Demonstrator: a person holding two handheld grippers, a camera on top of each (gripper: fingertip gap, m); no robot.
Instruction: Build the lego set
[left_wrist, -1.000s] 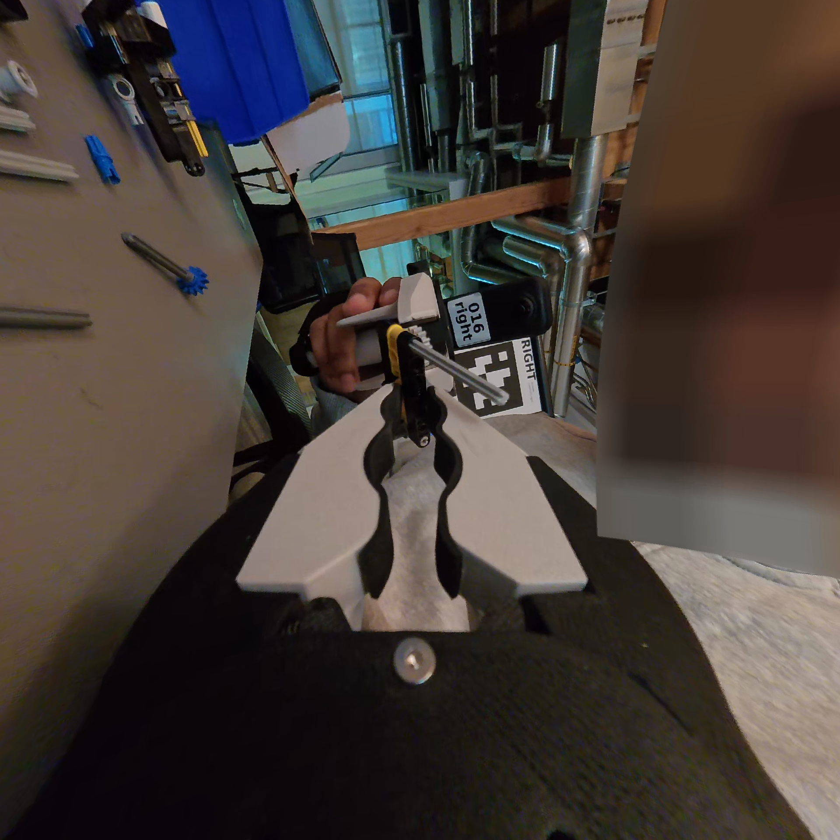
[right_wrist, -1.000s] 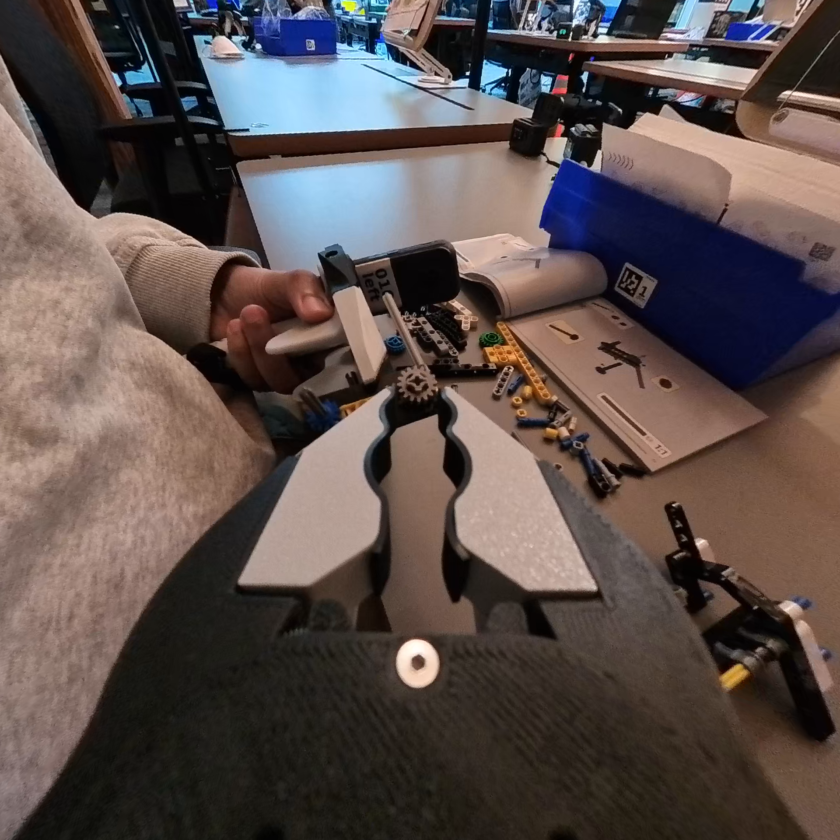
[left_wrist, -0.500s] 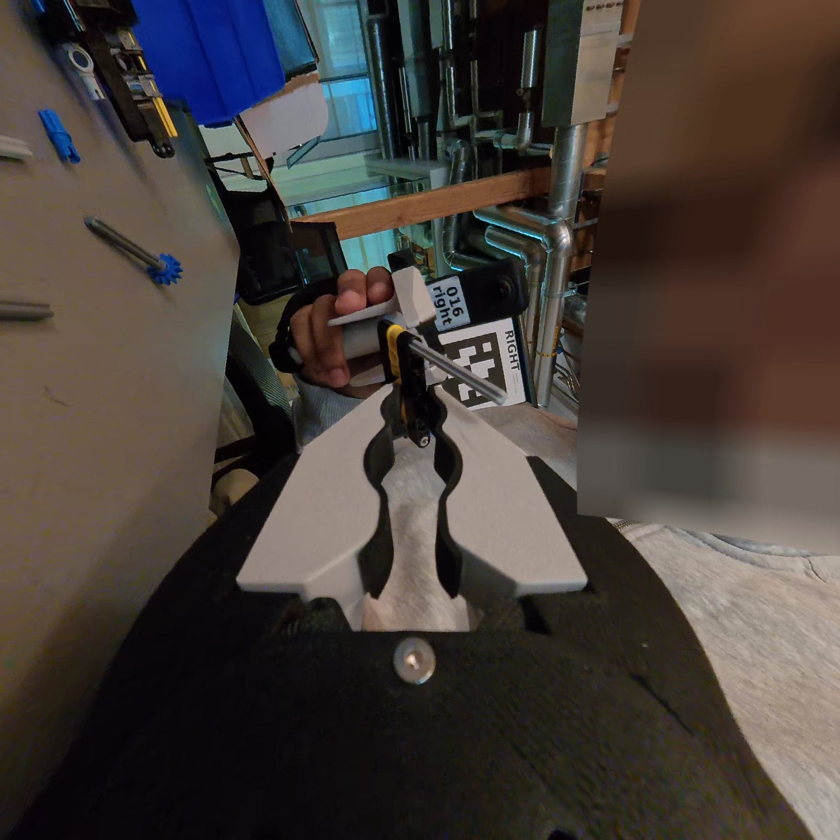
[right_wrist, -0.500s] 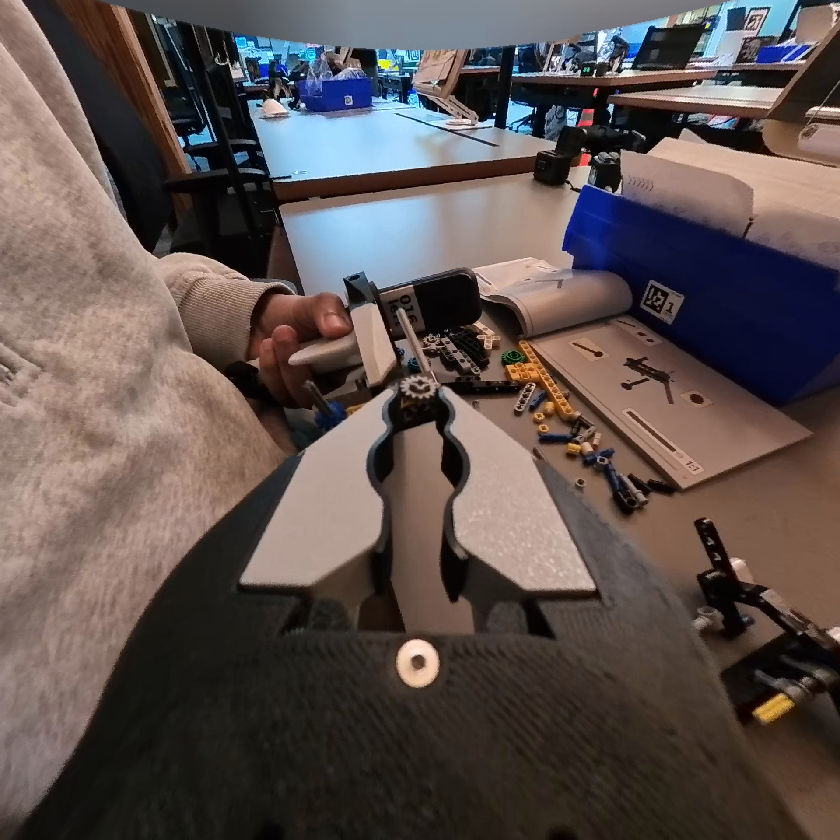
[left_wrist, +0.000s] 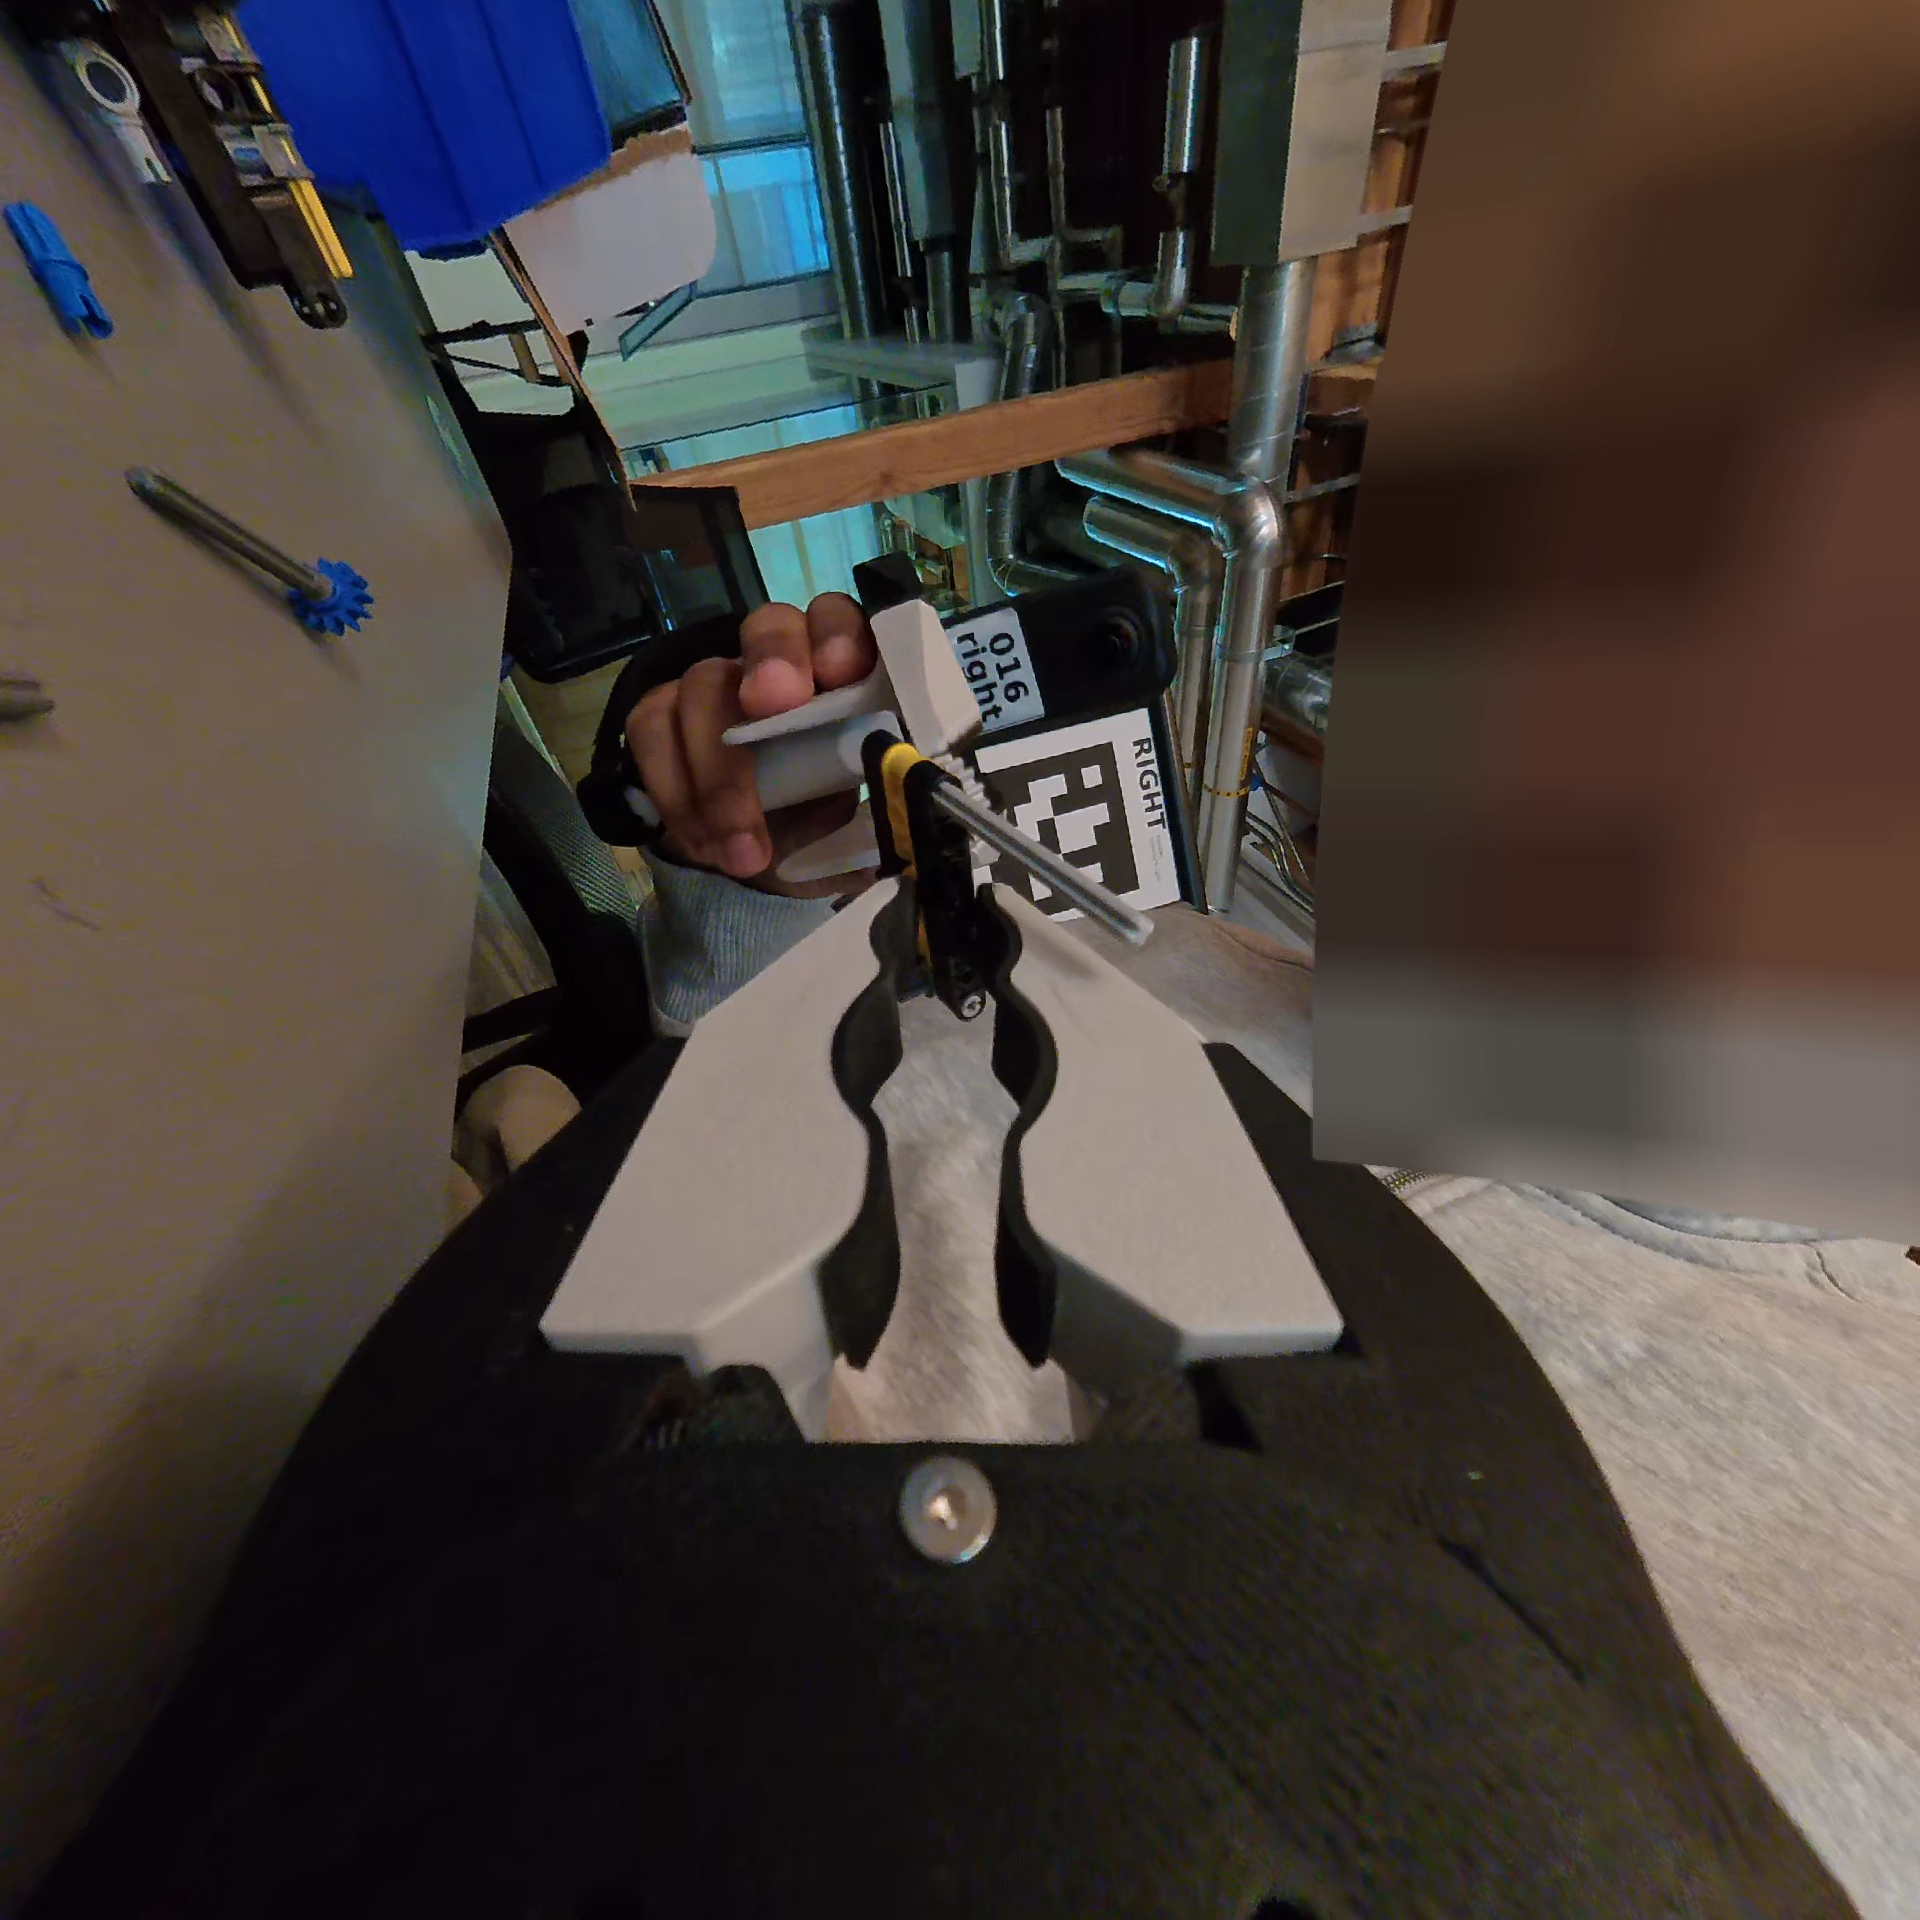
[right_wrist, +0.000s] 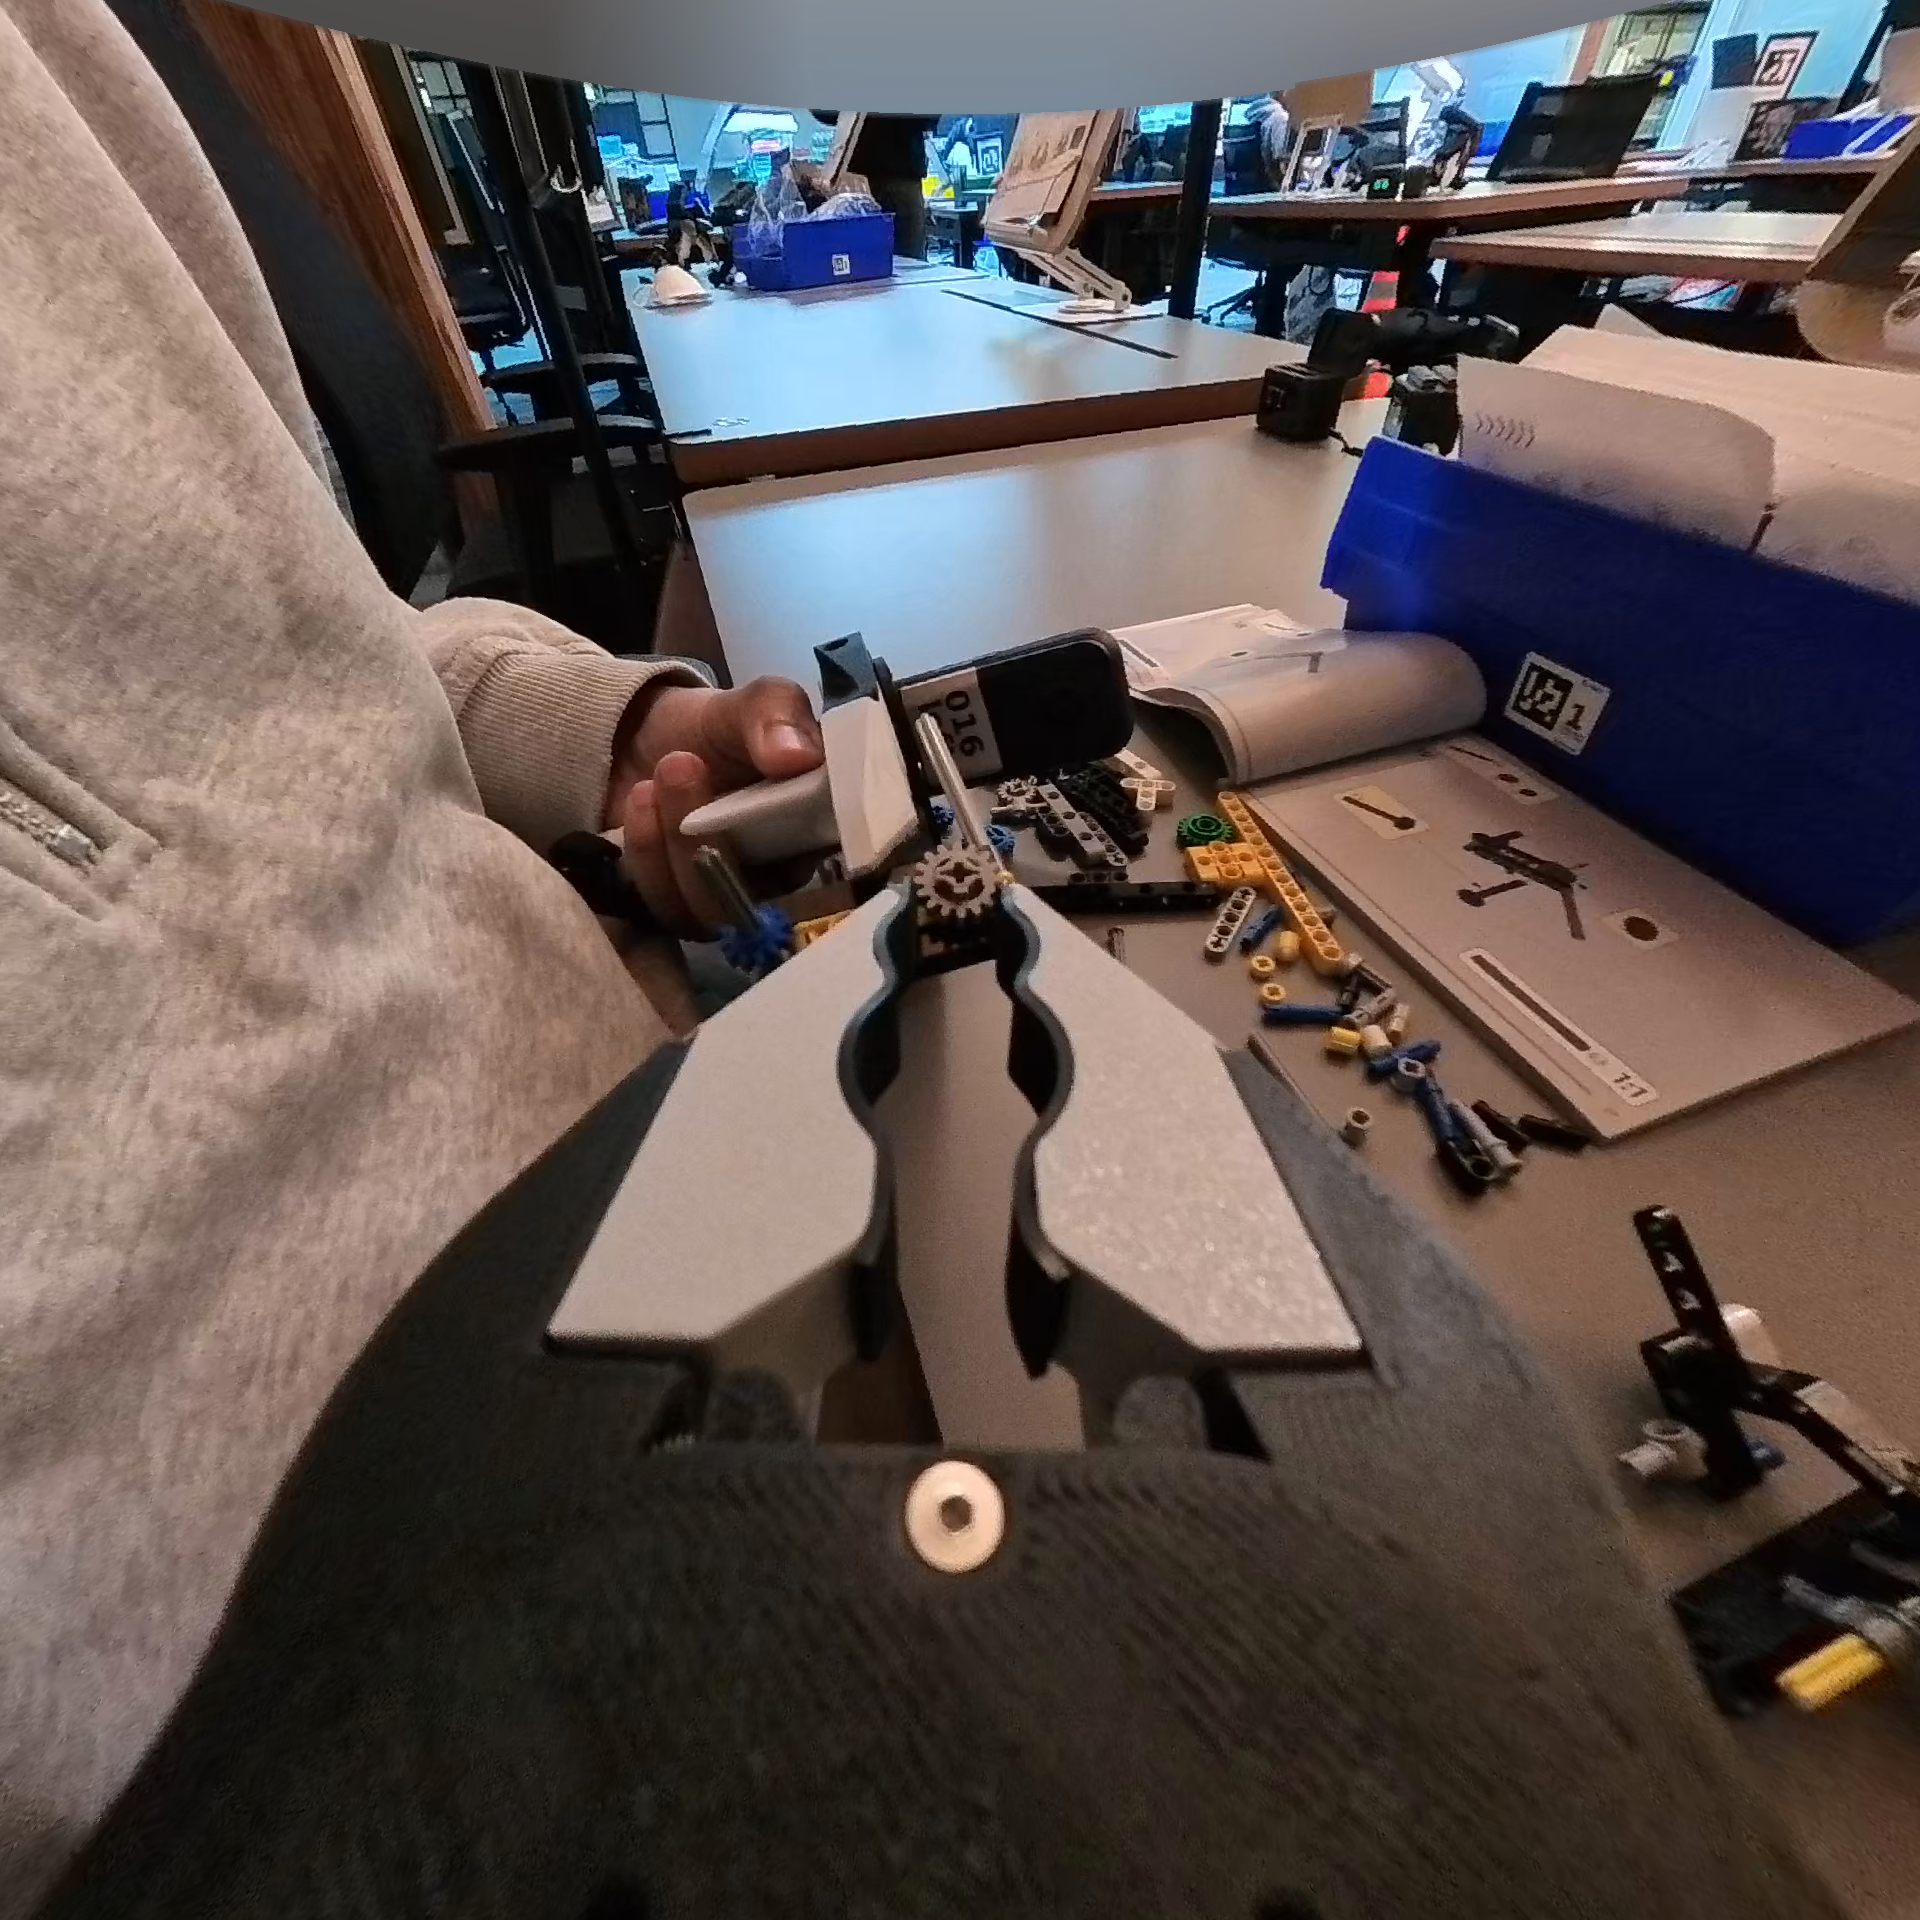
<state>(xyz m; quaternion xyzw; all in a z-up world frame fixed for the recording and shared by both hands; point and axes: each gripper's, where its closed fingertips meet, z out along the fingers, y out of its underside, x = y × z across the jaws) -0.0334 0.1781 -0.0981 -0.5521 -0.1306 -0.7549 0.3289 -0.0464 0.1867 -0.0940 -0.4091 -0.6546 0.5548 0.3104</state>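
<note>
My left gripper (left_wrist: 940, 925) is shut on a black beam (left_wrist: 943, 883) with a yellow piece (left_wrist: 896, 769) and a grey axle (left_wrist: 1049, 868) through it. My right gripper (right_wrist: 954, 925) is shut on a black piece (right_wrist: 951, 943) that carries a grey gear (right_wrist: 951, 883); the grey axle (right_wrist: 940, 774) runs on from the gear. The two grippers meet tip to tip in the air in front of the person's chest. The right gripper also shows in the left wrist view (left_wrist: 914, 686), and the left gripper in the right wrist view (right_wrist: 868, 779). I cannot tell if both hold one sub-assembly.
Loose Lego pieces (right_wrist: 1299, 935) lie on the table beside an instruction sheet (right_wrist: 1558, 935), a booklet (right_wrist: 1330, 686) and a blue bin (right_wrist: 1662, 675). A partly built black assembly (right_wrist: 1714, 1382) stands at the right. A blue gear on an axle (right_wrist: 750, 935) lies near the table edge. A grey sweater (right_wrist: 208, 831) fills the left. The tips of both grippers are at nearly the same place.
Both grippers stay shut on their pieces and stay together. Both views have drifted a little: the table has slid left in the left wrist view, and the right wrist view has tilted up slightly.
</note>
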